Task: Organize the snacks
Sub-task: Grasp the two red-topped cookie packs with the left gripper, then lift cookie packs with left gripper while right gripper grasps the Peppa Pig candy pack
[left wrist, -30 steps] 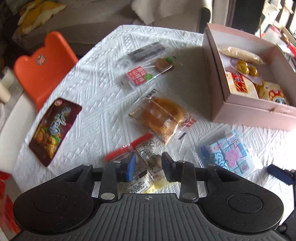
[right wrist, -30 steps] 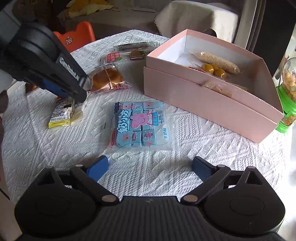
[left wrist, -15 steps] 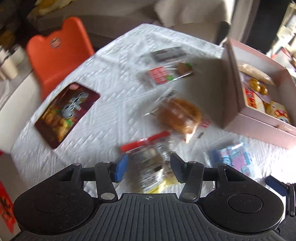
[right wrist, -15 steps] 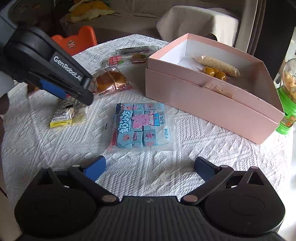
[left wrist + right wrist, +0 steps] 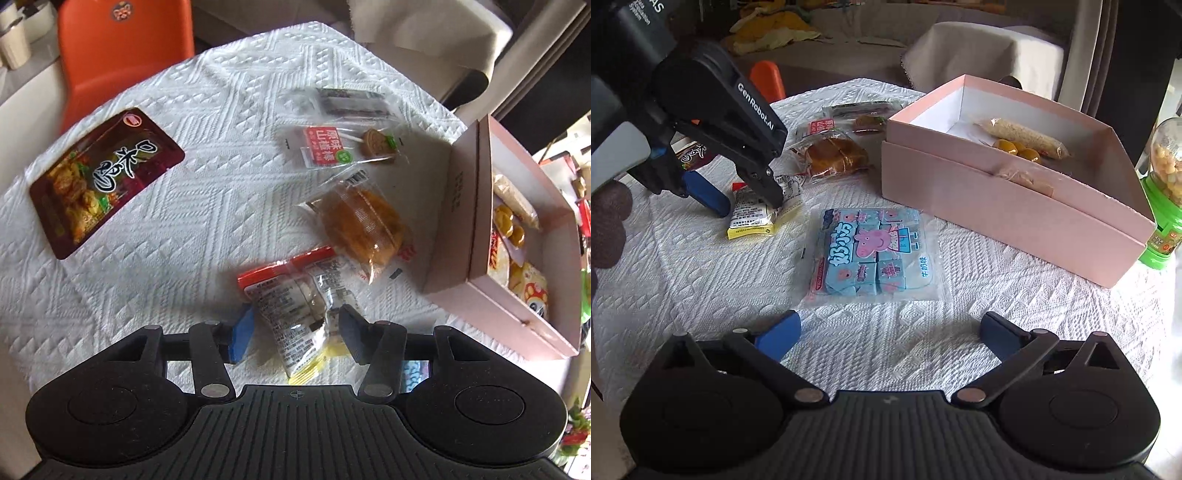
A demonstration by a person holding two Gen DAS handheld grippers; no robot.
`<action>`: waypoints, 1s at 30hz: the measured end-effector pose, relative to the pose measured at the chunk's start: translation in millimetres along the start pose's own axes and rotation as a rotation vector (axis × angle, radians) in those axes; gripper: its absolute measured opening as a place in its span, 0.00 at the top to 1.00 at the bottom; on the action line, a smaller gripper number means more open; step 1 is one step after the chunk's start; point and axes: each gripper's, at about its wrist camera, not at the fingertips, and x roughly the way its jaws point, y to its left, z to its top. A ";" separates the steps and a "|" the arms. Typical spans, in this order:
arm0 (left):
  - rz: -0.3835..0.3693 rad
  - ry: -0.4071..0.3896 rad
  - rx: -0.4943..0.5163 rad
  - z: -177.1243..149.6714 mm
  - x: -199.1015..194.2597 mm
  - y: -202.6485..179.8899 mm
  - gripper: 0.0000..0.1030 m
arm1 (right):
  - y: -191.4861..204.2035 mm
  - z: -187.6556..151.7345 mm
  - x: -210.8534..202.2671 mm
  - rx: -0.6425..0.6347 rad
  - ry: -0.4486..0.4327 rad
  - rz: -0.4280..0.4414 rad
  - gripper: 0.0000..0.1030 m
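My left gripper [image 5: 293, 332] is open, its fingers on either side of a red, white and yellow snack packet [image 5: 299, 314] lying on the white tablecloth [image 5: 147, 258]; the packet also shows in the right wrist view [image 5: 757, 212]. The left gripper appears there too [image 5: 750, 203]. My right gripper [image 5: 890, 328] is open and empty, low over the cloth just in front of a blue Peppa Pig candy bag [image 5: 875, 254]. The pink box [image 5: 1008, 206] holds several snacks.
A wrapped bread [image 5: 360, 225], a hawthorn lollipop pack [image 5: 340, 147], a clear dark packet [image 5: 351, 103] and a maroon snack bag [image 5: 99, 181] lie on the cloth. An orange chair [image 5: 125, 48] stands behind. A green candy dispenser [image 5: 1163, 192] stands right of the box.
My left gripper has opened wider and swung right and down, so the red-yellow packet now sits between its fingers. My right gripper has drawn a little closer to the blue bag.
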 end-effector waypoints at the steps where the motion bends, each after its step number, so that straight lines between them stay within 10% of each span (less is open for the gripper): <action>1: -0.008 -0.007 -0.010 2.0 -4.1 -0.1 0.45 | 0.2 0.4 0.4 0.004 0.002 -0.002 0.00; 10: 0.135 0.031 0.168 10.5 20.7 -46.7 0.40 | 6.8 -2.6 0.0 0.066 -0.027 -0.051 0.00; 20: 0.235 0.027 0.149 10.7 27.1 -32.7 0.31 | 7.4 -5.7 -2.1 0.065 -0.033 -0.053 0.00; 23: 0.228 0.035 0.097 12.8 30.7 -21.0 0.18 | 5.1 -2.9 -2.1 0.047 -0.008 -0.034 0.00; 30: 0.207 0.047 0.130 14.9 30.3 -18.8 0.21 | 0.6 -1.3 -2.3 0.011 0.016 0.005 0.00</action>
